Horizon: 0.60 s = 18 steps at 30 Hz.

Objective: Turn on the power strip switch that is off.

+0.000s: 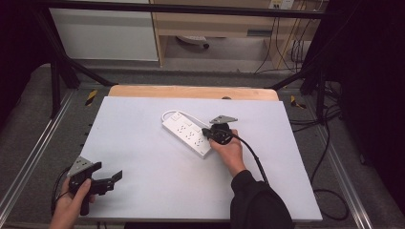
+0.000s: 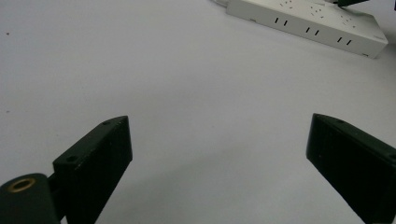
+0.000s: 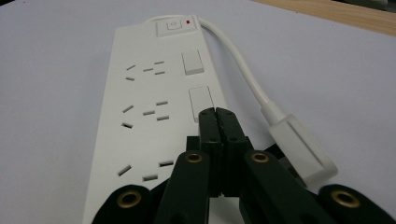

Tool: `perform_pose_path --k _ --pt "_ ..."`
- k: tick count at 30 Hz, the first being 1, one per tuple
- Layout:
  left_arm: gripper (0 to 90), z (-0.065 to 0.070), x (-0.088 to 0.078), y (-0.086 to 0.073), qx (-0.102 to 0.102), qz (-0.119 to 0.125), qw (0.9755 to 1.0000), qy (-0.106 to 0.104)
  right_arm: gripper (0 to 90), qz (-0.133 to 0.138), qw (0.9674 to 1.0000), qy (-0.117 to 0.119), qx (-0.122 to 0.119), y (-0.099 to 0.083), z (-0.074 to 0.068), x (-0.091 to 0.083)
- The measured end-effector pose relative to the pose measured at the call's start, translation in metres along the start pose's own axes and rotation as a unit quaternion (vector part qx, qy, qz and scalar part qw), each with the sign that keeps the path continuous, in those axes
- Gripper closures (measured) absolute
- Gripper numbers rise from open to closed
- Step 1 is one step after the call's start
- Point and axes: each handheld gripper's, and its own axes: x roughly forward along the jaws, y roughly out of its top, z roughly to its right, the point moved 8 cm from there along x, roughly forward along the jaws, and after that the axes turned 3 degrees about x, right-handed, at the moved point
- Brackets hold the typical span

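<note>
While the left gripper (image 1: 107, 177) hangs at the near left corner of the white board (image 1: 143, 157) with its jaws spread wide over bare surface, the right gripper (image 3: 218, 116) has its jaws pressed together, nothing between them, tips resting on the white power strip (image 1: 187, 133) at a rocker switch (image 3: 201, 102). The strip lies slantwise near the board's middle. Its cord (image 3: 243, 70) loops from the far end, and the plug (image 3: 303, 151) lies just beside the strip.
</note>
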Motion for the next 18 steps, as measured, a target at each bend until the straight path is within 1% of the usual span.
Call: perform_pose_path --k 18 --pt "6.9 0.0002 0.0002 -0.0001 0.001 -0.001 1.0 0.0 90.0 0.001 1.0 0.003 0.002 -0.0008 -0.0015 -0.0001"
